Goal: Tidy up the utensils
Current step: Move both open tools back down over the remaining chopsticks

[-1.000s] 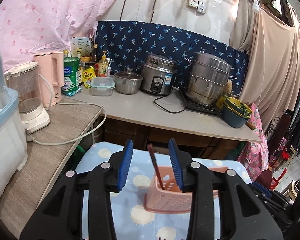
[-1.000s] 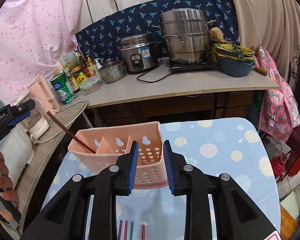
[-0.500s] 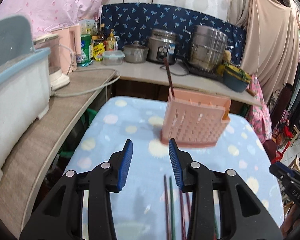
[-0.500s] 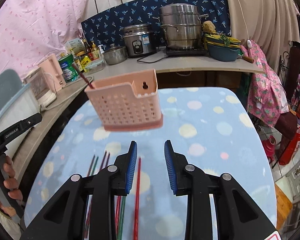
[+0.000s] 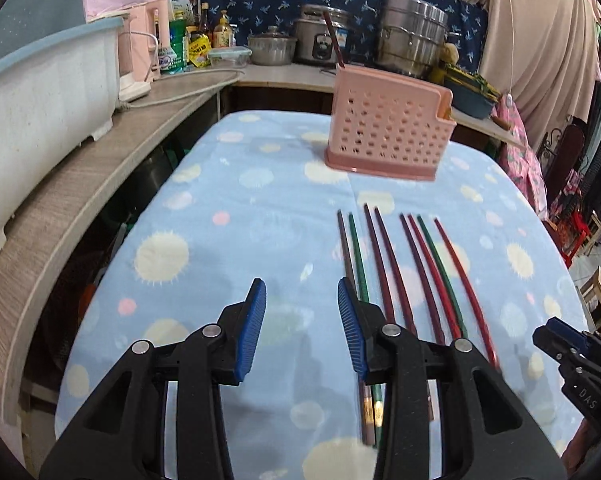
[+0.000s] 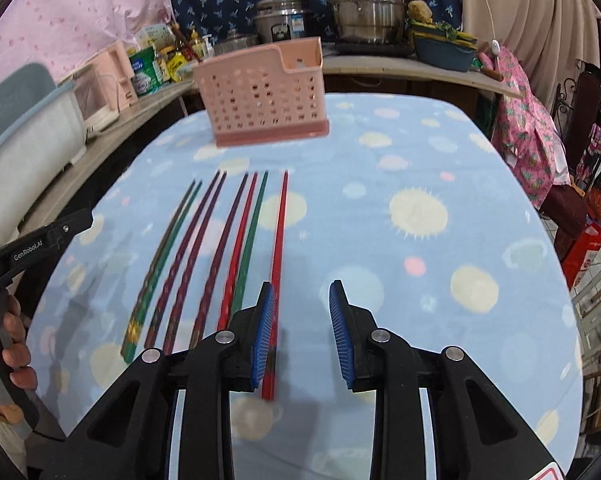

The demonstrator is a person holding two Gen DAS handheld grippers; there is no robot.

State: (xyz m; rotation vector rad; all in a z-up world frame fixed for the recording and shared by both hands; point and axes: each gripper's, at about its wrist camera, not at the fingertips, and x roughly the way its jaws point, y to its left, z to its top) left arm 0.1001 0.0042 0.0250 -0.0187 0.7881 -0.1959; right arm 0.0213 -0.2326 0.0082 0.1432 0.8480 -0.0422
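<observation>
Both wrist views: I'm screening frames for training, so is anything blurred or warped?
Left wrist view: near ends of the chopsticks smear; counter edge bows from the fisheye. Right wrist view: pink basket slightly soft, red chopstick blurs near the fingers; corners dark.

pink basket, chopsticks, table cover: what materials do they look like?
Basket: looks like moulded plastic, matt pink, with rows of punched holes. Chopsticks: glossy red, green and maroon coating, probably lacquered wood or plastic; can't tell. Table cover: soft printed fabric, fleece-like.
</observation>
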